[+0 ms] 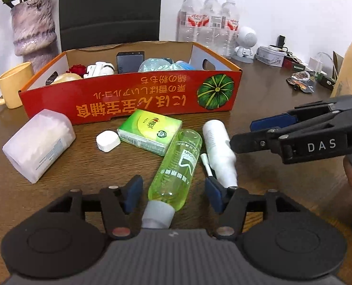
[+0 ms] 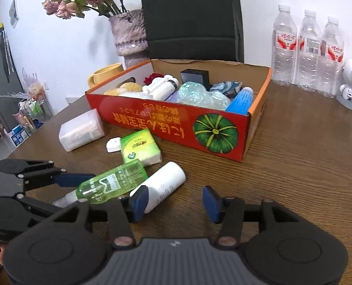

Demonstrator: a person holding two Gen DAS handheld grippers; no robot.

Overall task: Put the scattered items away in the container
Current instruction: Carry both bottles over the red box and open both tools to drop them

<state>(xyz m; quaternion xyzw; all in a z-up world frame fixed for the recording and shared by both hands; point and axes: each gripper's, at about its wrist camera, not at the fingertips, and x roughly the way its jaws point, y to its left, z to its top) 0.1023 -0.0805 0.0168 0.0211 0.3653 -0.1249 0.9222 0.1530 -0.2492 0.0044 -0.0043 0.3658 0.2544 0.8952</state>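
Note:
A red cardboard box (image 1: 128, 99) (image 2: 166, 123) with a pumpkin picture stands mid-table and holds several items. In front of it lie a green bottle (image 1: 176, 166) (image 2: 111, 185), a white bottle (image 1: 218, 147) (image 2: 164, 182), a green tissue pack (image 1: 149, 130), a small white square case (image 1: 107, 140) and a frosted swab box (image 1: 38, 144). My left gripper (image 1: 173, 194) is open, its pads on either side of the green bottle's neck end with gaps showing. My right gripper (image 2: 176, 203) (image 1: 242, 134) is open beside the white bottle, with bare table between its pads.
A yellow mug (image 1: 12, 85) and a purple vase (image 1: 33, 35) stand left of the box, with a black chair (image 1: 109, 9) behind it. Three water bottles (image 1: 209, 23), a white robot figure (image 1: 246, 42) and small clutter (image 1: 299, 80) sit at the back right.

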